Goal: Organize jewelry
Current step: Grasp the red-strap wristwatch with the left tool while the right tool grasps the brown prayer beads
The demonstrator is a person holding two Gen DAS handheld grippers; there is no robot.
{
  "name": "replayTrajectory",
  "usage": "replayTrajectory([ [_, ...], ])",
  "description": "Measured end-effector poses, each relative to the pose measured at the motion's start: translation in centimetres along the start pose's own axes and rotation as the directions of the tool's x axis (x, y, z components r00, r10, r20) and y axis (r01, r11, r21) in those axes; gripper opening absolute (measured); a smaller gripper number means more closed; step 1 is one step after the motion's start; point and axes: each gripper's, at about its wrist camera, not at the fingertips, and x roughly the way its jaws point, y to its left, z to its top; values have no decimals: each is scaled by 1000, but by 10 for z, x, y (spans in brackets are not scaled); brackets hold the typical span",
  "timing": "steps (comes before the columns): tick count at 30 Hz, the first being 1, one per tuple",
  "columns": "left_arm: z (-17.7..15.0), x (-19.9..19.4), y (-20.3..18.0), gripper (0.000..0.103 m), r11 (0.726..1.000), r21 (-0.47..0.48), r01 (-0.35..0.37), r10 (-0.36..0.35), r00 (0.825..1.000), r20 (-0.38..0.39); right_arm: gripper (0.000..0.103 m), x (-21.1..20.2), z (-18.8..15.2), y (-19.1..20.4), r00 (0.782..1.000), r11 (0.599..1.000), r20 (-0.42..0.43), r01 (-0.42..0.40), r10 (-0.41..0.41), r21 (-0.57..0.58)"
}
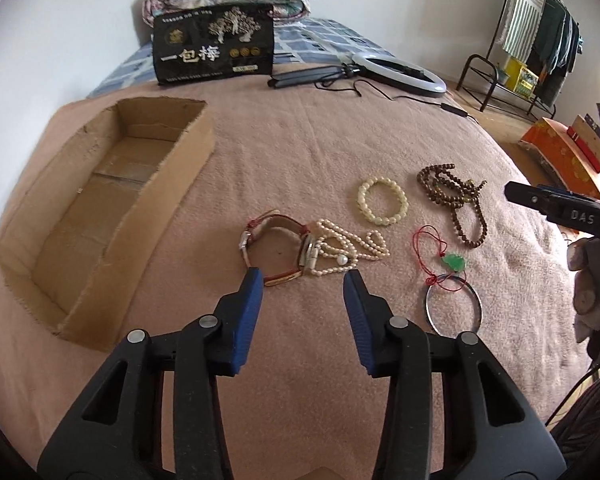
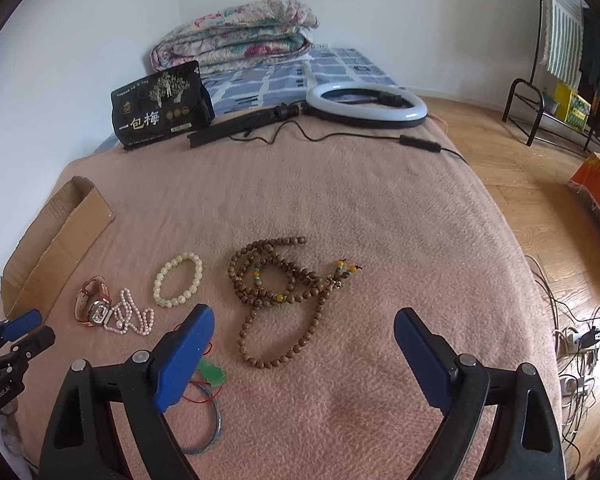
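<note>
Left gripper spread above watch — empty.

One watch, one pearl strand, one pale bead bracelet. One wooden bead string, one jade pendant (red cord), one bangle, one cardboard box.

Right gripper finger covers part of the jade pendant and bangle; cardboard box is cropped at the frame edge.
</note>
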Motion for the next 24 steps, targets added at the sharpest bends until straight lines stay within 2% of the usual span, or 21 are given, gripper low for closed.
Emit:
replayTrajectory([
  [7,8,25,3,37,1000,-19,24,-25,999,-44,92,28,6,2,999,999,-37,-11,9,-49],
  [14,12,42,2,32,1000,8,17,-16,998,-64,92,53,12,26,998,980,-62,-25,13,-199],
  [20,13,54,9,32,1000,-11,22,-23,996,-88,92,78,14,38,994,958,-108,-8,-24,-286],
  [24,14,61,11,27,1000,-11,26,-27,994,-102,94,90,13,33,990,957,-132,0,-40,-291],
])
